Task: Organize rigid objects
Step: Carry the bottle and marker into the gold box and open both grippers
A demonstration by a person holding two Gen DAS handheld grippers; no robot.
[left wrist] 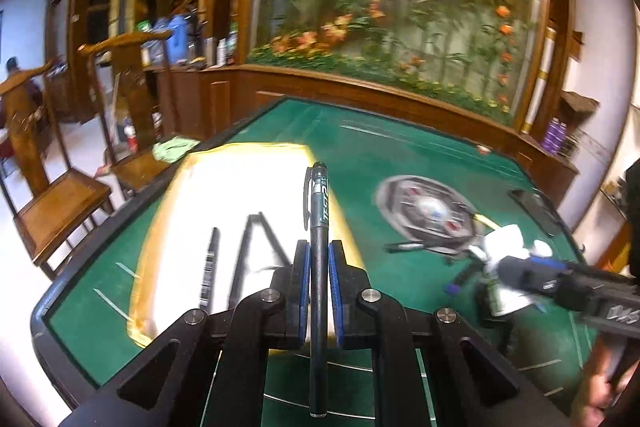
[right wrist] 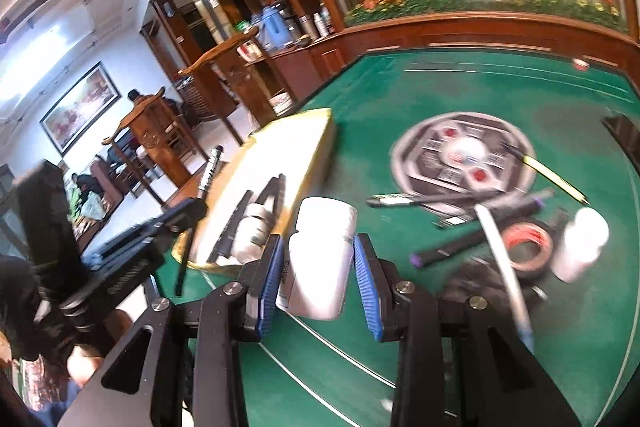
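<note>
Seen over a green table, two loads bound, by the look of it, for the same white tray. At left, the left hand-held gripper pinched tight on a dark pen, jaws nearly together, pen running lengthwise between the pads and pointing straight ahead, tip out over the tray's right edge and tail trailing back under the camera. Below and just left of it, on the tray, several dark pens already laid roughly along the same line, long axes running away from the camera. So the pen's axis close to matching the row; likely only a short drop forward and left needed before release. At right, the right hand-held gripper half spread around a white bottle, upright, cap up, blue pads against its sides. From that view, tray ahead and to the left, another small white bottle standing at its near corner beside the pens. Further right, clutter awaiting sorting: markers, a roll of tape, one more white bottle. Left load nearer the tray; right load needing a leftward carry.
</note>
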